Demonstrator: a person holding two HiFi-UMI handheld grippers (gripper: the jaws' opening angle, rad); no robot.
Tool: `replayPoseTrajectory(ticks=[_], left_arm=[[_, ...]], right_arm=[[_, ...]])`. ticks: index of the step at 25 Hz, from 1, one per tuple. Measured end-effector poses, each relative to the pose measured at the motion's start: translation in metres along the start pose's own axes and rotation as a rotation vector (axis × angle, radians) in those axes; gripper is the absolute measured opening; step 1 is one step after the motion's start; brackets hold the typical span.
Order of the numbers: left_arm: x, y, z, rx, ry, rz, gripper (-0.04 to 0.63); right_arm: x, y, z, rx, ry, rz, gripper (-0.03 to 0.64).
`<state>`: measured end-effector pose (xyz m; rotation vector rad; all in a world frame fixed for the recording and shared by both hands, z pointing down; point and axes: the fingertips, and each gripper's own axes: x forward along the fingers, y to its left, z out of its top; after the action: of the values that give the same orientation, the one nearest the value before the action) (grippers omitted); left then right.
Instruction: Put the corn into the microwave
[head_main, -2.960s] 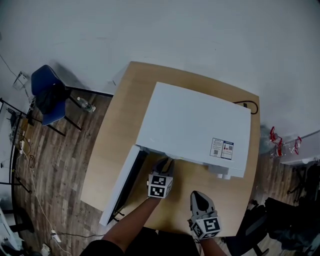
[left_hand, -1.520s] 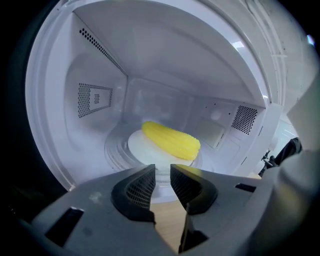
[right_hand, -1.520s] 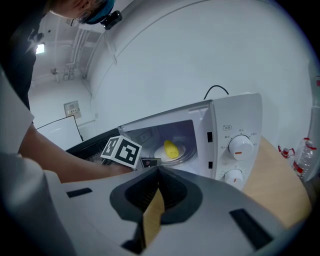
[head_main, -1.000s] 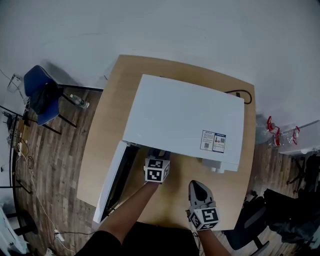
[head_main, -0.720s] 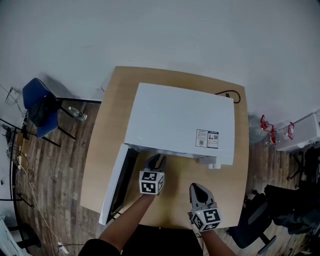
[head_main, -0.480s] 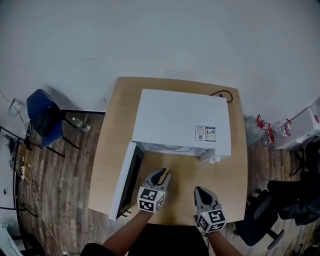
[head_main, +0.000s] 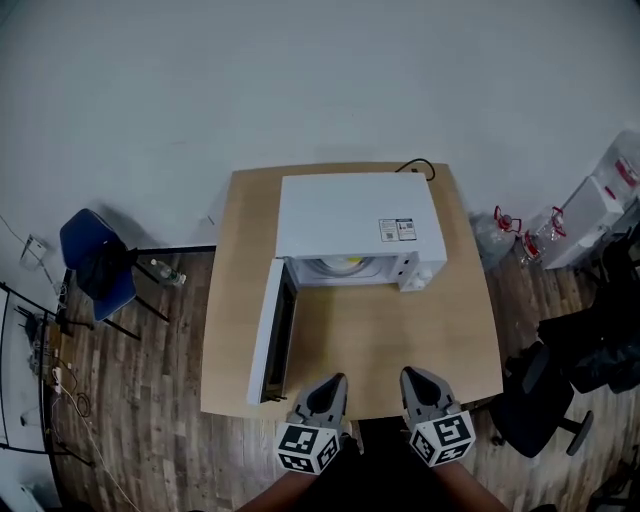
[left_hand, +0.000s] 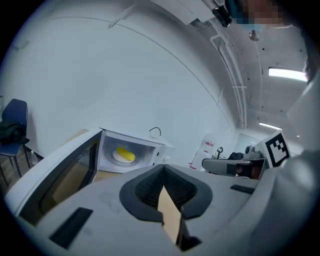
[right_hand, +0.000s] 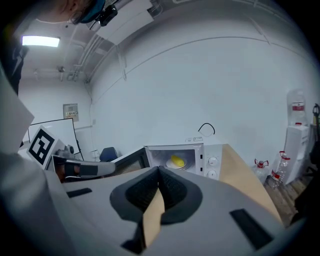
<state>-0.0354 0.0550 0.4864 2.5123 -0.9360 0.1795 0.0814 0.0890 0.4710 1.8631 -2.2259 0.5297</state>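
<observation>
The microwave door (head_main: 270, 330) stands swung out to the left, over the left side of the table (head_main: 400, 340). The left gripper (head_main: 333, 384) hangs at the near edge, its jaws just brought together on nothing. The corn (head_main: 350, 264) already lies inside the microwave (head_main: 350, 215) at the far edge. The right gripper (head_main: 417, 378), beside the left, is likewise closed and empty. Only the door seems left: push its outer face near the free end in one smooth arc until it latches, without shoving the microwave.
</observation>
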Motion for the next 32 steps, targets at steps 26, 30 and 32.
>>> replayPoseTrajectory(ticks=[26, 30, 32], left_arm=[[-0.044, -0.058, 0.018, 0.138, -0.147, 0.114, 0.012], [-0.040, -0.065, 0.016, 0.135, -0.143, 0.107, 0.012], [-0.041, -0.067, 0.018, 0.140, -0.158, 0.109, 0.012]], right_arm=[[-0.062, 0.022, 0.020, -0.127, -0.117, 0.010, 0.060], [-0.066, 0.020, 0.016, -0.122, -0.110, 0.009, 0.060], [-0.067, 0.018, 0.013, -0.132, -0.102, 0.006, 0.060]])
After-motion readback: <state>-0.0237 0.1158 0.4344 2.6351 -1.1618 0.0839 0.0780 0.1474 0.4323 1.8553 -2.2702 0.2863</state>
